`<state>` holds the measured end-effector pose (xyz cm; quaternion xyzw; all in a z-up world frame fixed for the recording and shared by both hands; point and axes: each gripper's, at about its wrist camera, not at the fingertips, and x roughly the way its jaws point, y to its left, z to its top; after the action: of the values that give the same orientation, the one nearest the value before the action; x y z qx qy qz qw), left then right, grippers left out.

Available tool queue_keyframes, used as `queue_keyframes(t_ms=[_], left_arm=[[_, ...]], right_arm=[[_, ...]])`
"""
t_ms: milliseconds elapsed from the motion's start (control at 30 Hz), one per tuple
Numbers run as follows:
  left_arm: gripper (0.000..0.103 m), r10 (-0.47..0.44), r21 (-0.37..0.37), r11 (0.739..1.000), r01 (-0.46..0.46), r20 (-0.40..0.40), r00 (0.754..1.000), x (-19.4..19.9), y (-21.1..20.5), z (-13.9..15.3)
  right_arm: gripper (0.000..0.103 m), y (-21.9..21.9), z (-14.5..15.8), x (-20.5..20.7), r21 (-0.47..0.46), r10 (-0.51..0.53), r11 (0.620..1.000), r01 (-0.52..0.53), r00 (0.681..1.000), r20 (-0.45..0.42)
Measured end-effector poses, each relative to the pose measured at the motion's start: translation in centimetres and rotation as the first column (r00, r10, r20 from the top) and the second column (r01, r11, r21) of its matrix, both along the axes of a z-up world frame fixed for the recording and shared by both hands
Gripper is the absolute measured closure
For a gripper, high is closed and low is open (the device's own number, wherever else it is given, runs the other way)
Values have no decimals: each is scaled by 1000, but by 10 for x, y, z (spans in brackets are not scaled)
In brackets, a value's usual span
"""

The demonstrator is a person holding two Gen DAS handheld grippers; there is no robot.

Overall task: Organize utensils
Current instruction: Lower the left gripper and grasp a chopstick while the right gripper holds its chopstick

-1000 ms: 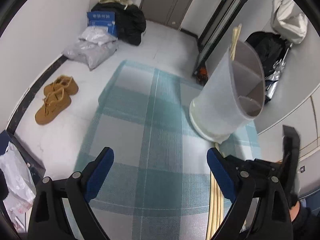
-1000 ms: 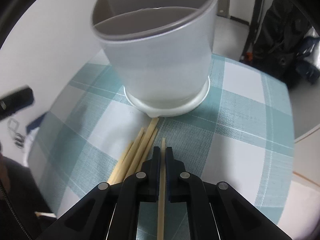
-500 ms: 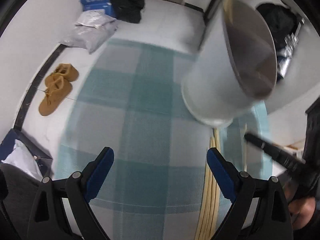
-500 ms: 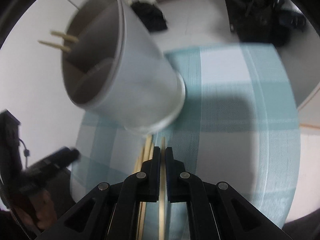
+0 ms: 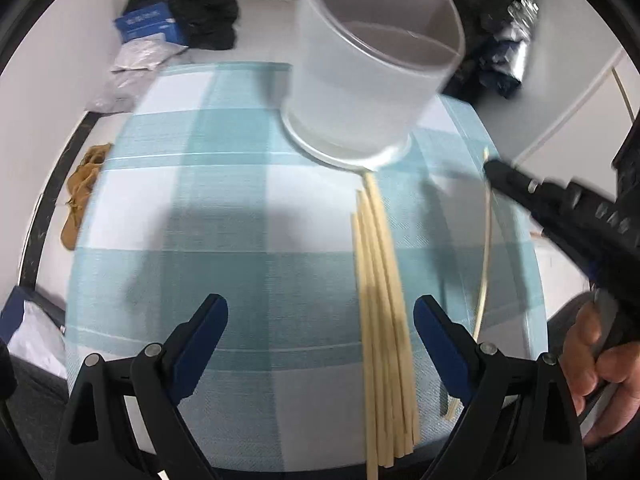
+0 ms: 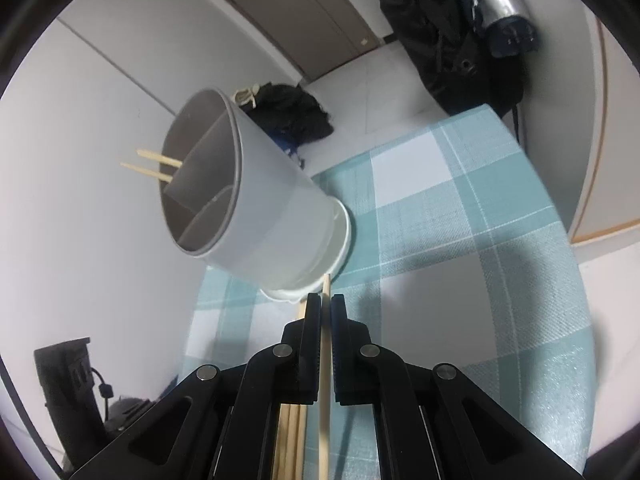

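A grey divided utensil holder (image 5: 372, 80) stands on the teal checked tablecloth (image 5: 224, 208). In the right wrist view the holder (image 6: 260, 208) has two chopsticks (image 6: 156, 168) sticking out of its far compartment. Several loose chopsticks (image 5: 380, 300) lie in a bundle running from the holder's base toward the table's near edge. My left gripper (image 5: 320, 316) is open above the cloth, just left of the bundle, holding nothing. My right gripper (image 6: 326, 300) is shut on a single chopstick (image 6: 325, 344), lifted clear of the bundle and pointing at the holder's base. The left wrist view also shows the right gripper (image 5: 496, 168) with its chopstick (image 5: 486, 240).
A person's hand (image 5: 600, 352) holds the right gripper's handle. On the floor beyond the table lie brown shoes (image 5: 80, 192), a blue box (image 5: 148, 24) and dark bags (image 5: 208, 12). More dark bags (image 6: 460, 40) hang at the right. The cloth's right edge (image 5: 532, 240) is near the held chopstick.
My right gripper has lifted and rolled with the single chopstick, away from the bundle. My left gripper has swung toward the holder and the loose chopsticks, staying open.
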<state>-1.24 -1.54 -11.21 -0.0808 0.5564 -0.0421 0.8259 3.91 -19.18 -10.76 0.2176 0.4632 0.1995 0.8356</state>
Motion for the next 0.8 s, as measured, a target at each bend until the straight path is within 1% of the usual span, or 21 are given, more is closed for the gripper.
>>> queue_keyframes(t_ms=[67, 133, 200, 233, 267, 433, 567, 667, 733, 800], left_arm=[[12, -8, 46, 999, 9, -9, 1000, 4, -5, -6], [12, 8, 38, 999, -8, -7, 1000, 5, -1, -8], [12, 45, 36, 998, -45, -5, 999, 4, 6, -7], [12, 52, 22, 998, -52, -5, 999, 5, 10, -6], [12, 51, 19, 999, -51, -9, 999, 6, 11, -7], [12, 33, 51, 998, -30, -47, 998, 12, 6, -21], [12, 10, 100, 995, -6, -38, 999, 11, -1, -22], [12, 20, 101, 995, -15, -43, 999, 13, 2, -22], [11, 19, 125, 992, -13, -40, 999, 16, 2, -22], [11, 22, 122, 992, -17, -43, 999, 21, 1, -23]], right_arm=[[99, -8, 8, -3, 14, -18, 1000, 17, 999, 29], [99, -12, 11, -5, 23, -26, 999, 25, 998, 49], [99, -15, 11, -5, 22, -28, 999, 27, 999, 43], [99, -18, 15, -11, 22, -33, 999, 32, 999, 41], [99, -20, 15, -12, 26, -37, 999, 36, 999, 37], [99, -29, 16, -14, 32, -44, 999, 42, 998, 45], [99, -33, 18, -16, 41, -53, 998, 51, 997, 53], [99, -33, 20, -15, 28, -51, 998, 49, 996, 71], [99, -32, 22, -15, 26, -49, 999, 47, 996, 77], [99, -32, 23, -15, 19, -49, 999, 48, 995, 83]])
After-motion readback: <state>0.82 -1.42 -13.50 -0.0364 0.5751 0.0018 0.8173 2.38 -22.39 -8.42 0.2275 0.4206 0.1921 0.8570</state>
